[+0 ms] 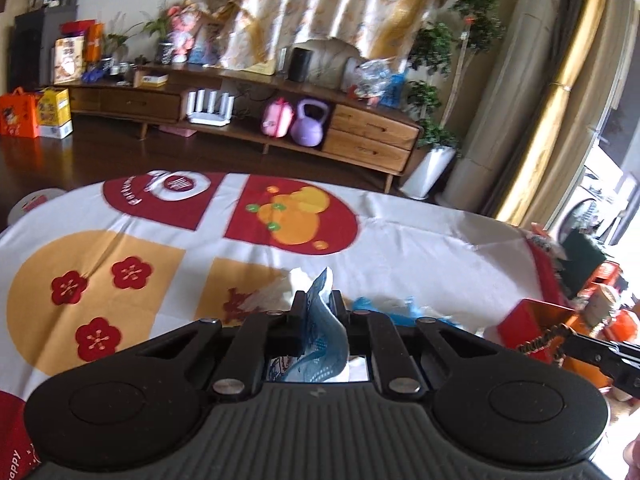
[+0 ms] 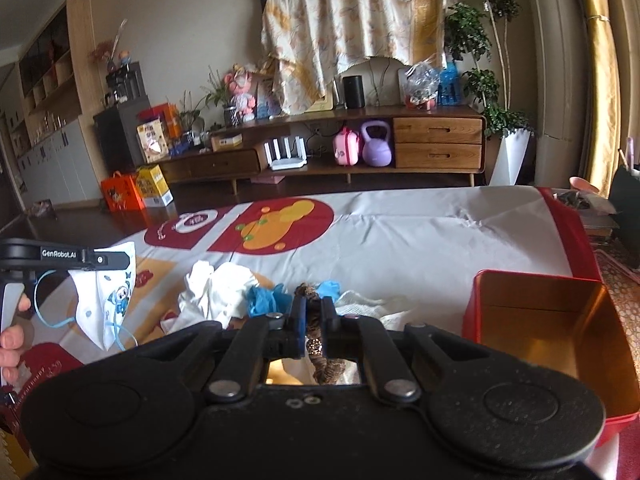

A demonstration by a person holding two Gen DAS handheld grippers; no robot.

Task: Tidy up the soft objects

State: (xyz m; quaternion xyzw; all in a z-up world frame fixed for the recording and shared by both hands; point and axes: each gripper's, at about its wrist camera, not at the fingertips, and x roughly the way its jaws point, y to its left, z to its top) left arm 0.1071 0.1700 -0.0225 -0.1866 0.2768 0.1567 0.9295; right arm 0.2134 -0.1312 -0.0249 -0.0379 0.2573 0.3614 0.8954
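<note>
At the far left of the right wrist view, the person's hand [image 2: 10, 336] gripped the handle of the left hand-held gripper [image 2: 120, 259], whose jaws were pinched shut on the top edge of a child's face mask [image 2: 106, 304]. The mask, white with a cartoon print and blue ear loops, hung clear above the bench [image 2: 400, 240]. In the left wrist view the same mask [image 1: 322, 332] showed its blue side, folded between the closed jaws of the left hand-held gripper [image 1: 319, 300].

The bench was covered by a white cloth with red and orange prints [image 1: 288, 216]. Near its middle, just beyond the gripper tips, lay a loose heap: crumpled white cloth pieces [image 2: 218, 284], with blue gloves [image 2: 266, 300] touching them on the right.

The right hand-held gripper [image 2: 313, 308] was clamped tight on a brown braided band [image 2: 314, 320] with small beads, which ran upright between the jaws and down behind them. From the left wrist view that right hand-held gripper [image 1: 560, 344] reached in from the right edge, with the brown band [image 1: 540, 344] hanging from its tip in front of the box.

At the right stood an open red box [image 2: 520, 308] with a shiny gold inside, resting on the bench close to the heap but apart from it. Its inside, as far as it showed, held nothing.
</note>
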